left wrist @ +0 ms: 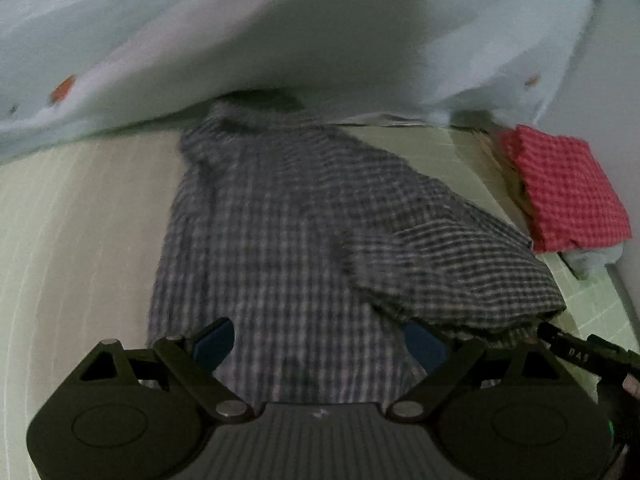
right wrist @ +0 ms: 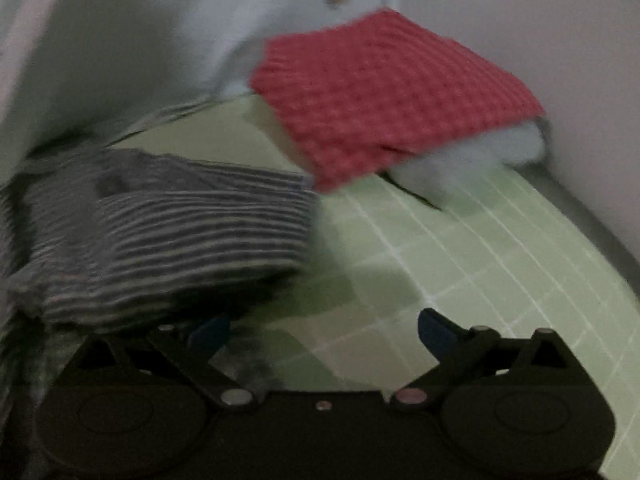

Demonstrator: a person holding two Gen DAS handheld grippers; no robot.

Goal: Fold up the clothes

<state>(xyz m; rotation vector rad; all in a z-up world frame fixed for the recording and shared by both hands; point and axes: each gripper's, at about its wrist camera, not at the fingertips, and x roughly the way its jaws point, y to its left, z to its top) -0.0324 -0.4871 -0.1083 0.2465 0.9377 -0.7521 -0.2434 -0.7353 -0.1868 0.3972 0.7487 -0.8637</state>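
A dark checked shirt lies flat on the green grid mat, collar end away from me, with its right side folded over into a thick flap. My left gripper hovers open over the shirt's near hem, its blue pads wide apart and not pressing the cloth. In the right wrist view the folded edge of the shirt sits at the left. My right gripper stands open just right of that edge, over bare mat, with nothing between its fingers.
A folded red checked cloth rests at the mat's far right on something pale and fluffy. Pale blue patterned fabric hangs along the back. A wall borders the right side.
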